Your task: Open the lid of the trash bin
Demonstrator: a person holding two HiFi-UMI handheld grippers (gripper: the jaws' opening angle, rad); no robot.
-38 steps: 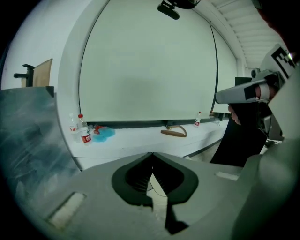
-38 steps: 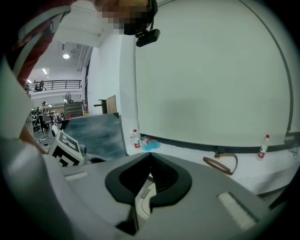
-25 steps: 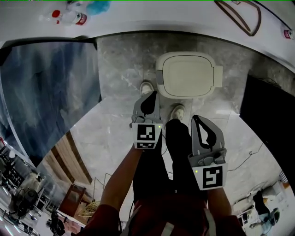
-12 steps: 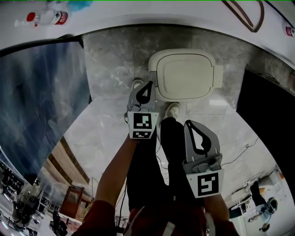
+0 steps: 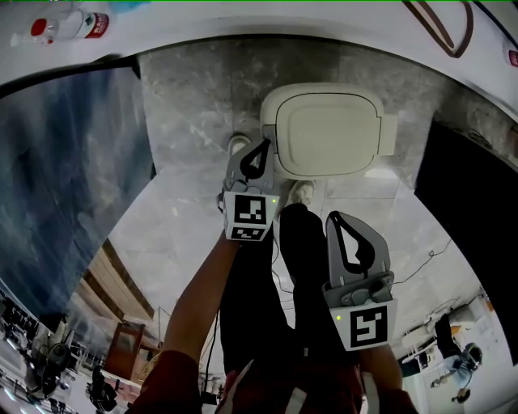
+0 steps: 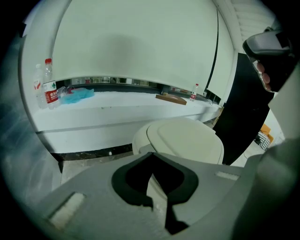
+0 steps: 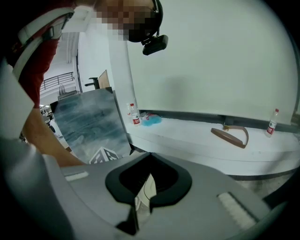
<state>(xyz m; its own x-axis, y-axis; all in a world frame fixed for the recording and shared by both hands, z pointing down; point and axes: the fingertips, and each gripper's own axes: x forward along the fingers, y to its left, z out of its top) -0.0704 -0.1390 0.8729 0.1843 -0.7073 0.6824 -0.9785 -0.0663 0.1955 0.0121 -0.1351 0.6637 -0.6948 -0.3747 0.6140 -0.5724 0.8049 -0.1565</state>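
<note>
The trash bin (image 5: 328, 133) is cream, with a rounded square lid lying flat and closed; it stands on the marble floor against a white ledge. My left gripper (image 5: 260, 145) is shut on nothing, its tips right beside the bin's near left corner; touching or not, I cannot tell. In the left gripper view the lid (image 6: 187, 138) sits just beyond the left gripper (image 6: 151, 153). My right gripper (image 5: 343, 212) is shut and empty. It hangs well short of the bin, over the person's dark trouser leg. In the right gripper view the right gripper (image 7: 149, 154) points toward the ledge.
Water bottles (image 5: 65, 24) and a brown loop-shaped object (image 5: 441, 28) lie on the white ledge (image 5: 243, 20). A blue-grey panel (image 5: 73, 162) leans at the left and a black block (image 5: 477, 202) stands at the right. The person's shoes (image 5: 302, 192) are beside the bin. A thin cable (image 5: 421, 267) trails on the floor.
Over the last second my left gripper went forward to the bin's near left corner. The right gripper shifted slightly left. Both stayed shut, and the lid has not moved.
</note>
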